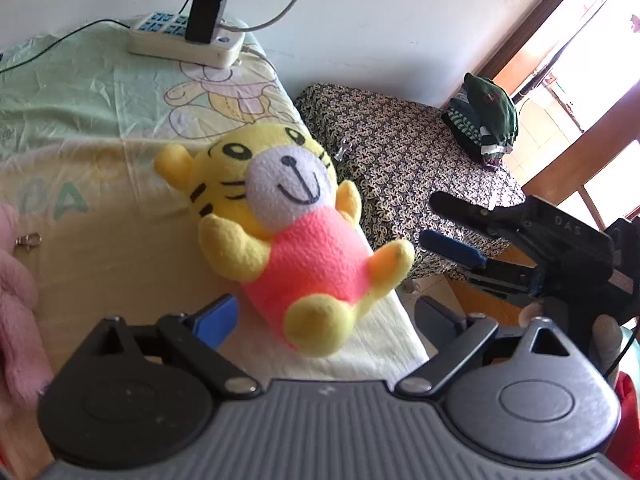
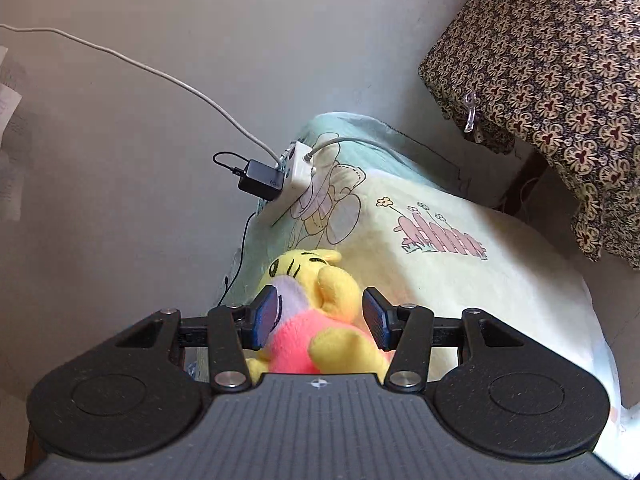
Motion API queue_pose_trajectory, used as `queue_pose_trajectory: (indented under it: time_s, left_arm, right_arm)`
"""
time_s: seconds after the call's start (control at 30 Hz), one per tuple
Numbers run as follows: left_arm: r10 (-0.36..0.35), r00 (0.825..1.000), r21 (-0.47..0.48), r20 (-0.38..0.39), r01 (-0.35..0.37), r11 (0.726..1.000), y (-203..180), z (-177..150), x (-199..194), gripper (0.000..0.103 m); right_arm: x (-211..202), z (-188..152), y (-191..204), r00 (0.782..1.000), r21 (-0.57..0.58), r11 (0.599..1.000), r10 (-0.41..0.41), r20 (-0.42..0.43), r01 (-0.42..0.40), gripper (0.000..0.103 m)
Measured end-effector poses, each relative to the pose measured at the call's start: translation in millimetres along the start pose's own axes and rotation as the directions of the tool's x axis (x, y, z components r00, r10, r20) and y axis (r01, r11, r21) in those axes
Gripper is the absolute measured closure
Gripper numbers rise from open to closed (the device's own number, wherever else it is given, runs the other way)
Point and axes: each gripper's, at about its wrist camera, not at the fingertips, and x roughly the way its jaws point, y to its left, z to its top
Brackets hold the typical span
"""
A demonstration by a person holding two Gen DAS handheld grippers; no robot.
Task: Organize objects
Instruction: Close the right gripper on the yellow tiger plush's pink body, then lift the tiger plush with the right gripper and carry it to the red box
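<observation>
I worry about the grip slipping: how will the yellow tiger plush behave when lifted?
The tiger plush looks soft, so it should squash between the right gripper pads. It is probably light. Its limbs may flop, and the rounded body could roll.

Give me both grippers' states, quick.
Left gripper: open, holding nothing.
Right gripper: open around the plush tiger, not clamped.

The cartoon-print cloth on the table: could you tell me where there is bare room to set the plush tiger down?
Free: the yellow stretch of cloth between the plush tiger and the pink plush, and the green stretch before the power strip. Crowded: the near right edge, by both hand-held grippers.
</observation>
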Motion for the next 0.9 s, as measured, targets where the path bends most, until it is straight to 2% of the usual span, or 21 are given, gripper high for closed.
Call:
queue_pose_trajectory:
  time_s: [0.13, 0.37, 0.57, 0.67, 0.73, 0.9]
  left_arm:
    - [0.013, 1.000, 0.000, -0.021, -0.013, 1.000, 5.5, 7.2, 16.5, 0.008]
    - [0.001, 0.998, -0.054, -0.057, -0.005, 0.999, 26.6, 9.0, 35.6, 0.008]
    - [-0.010, 0.997, -0.065, -0.074, 0.006, 0.998, 35.4, 8.1, 36.8, 0.008]
    - [-0.010, 0.997, -0.038, -0.083, 0.007, 0.999, 37.3, 3.7, 33.3, 0.008]
    - [-0.017, 0.996, -0.028, -0.090, 0.015, 1.000, 41.6, 1.0, 30.5, 0.008]
    - [-0.062, 0.996, -0.009, -0.060, 0.062, 0.998, 50.6, -3.6, 6.4, 0.006]
  right_arm:
    - [32.4, 4.8, -11.9, 0.996, -0.012, 0.999, -0.031, -0.083, 0.030, 0.051]
    - [60.6, 3.1, -28.6, 0.977, 0.027, 1.000, 0.016, -0.212, -0.011, 0.052]
    - [68.7, -0.9, -33.5, 0.958, 0.123, 0.988, 0.122, -0.258, -0.093, 0.055]
    - [70.0, -9.1, -26.3, 0.940, 0.153, 0.979, 0.173, -0.295, -0.132, 0.056]
    - [69.5, -15.5, -18.8, 0.933, 0.140, 0.980, 0.176, -0.315, -0.138, 0.056]
    - [67.2, -34.3, -6.7, 0.899, 0.154, 0.973, 0.216, -0.381, -0.169, 0.056]
